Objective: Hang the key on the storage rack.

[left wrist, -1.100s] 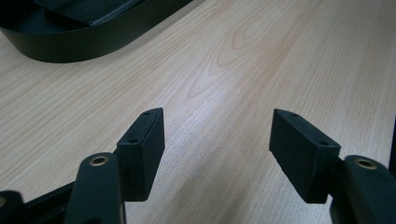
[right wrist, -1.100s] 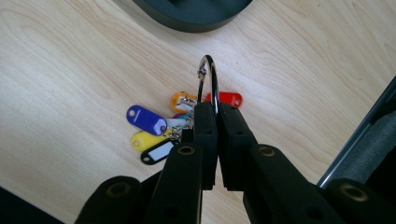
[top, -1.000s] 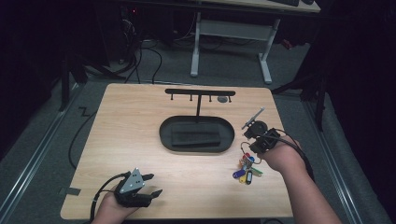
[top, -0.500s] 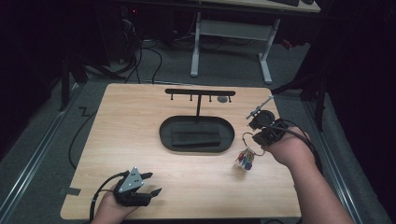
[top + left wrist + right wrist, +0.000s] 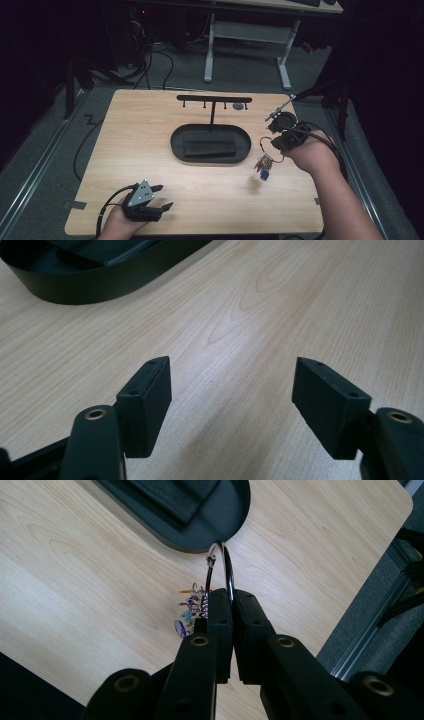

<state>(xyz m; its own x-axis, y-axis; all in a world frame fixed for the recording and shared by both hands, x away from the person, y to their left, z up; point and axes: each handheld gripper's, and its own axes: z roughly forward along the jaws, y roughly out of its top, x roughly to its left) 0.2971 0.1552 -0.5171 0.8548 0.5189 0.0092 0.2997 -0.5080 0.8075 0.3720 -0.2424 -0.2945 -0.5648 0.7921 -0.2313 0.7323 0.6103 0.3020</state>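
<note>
My right gripper (image 5: 276, 143) is shut on a metal key ring (image 5: 228, 569) at the right of the table. A bunch of small coloured keys (image 5: 264, 165) dangles from the ring, just above the wood. In the right gripper view the ring stands up between the closed jaws (image 5: 232, 599) and the keys (image 5: 191, 612) hang to their left. My left gripper (image 5: 162, 196) rests near the front left edge. Its jaws (image 5: 232, 390) have just been opening, with bare wood between them and nothing held.
A black oval tray (image 5: 176, 146) with a flat dark pad (image 5: 209, 146) in it sits mid-table. Behind it stands a black T-shaped hook rack (image 5: 213, 99). The table's right edge (image 5: 350, 630) runs close by the right hand.
The right hand has risen with the key ring, lifting the keys off the table. The left gripper's jaws stand a little wider; that hand has stayed put.
</note>
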